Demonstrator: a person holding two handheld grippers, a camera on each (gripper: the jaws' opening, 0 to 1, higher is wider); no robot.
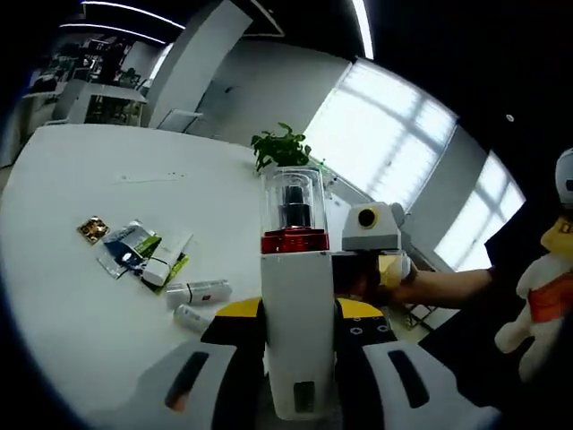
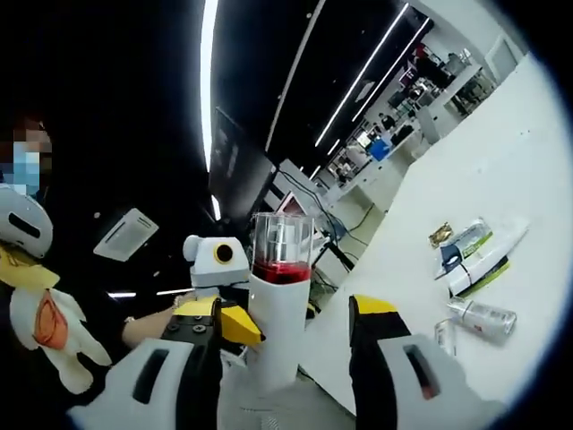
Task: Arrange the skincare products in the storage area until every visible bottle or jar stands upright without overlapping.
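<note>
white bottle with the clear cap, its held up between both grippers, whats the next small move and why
Probably lower the white bottle onto the white table upright, away from the sachets and small tubes lying flat there. It sits between the left gripper jaws, the right gripper beside it, apparently off the table.

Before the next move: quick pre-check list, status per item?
1. Tall white bottle with clear cap and red band between the left gripper jaws: ok, jaws close on its sides.
2. Bottle upright: ok relative to the gripper; true vertical cannot tell.
3. Right gripper grip: cannot tell; the bottle stands between its jaws, gap visible on one side.
4. Small items lying flat on the white table, including a white tube and a small clear bottle: not ok, not upright.
5. Landing spot on table: ok, bare surface around the pile.
</note>
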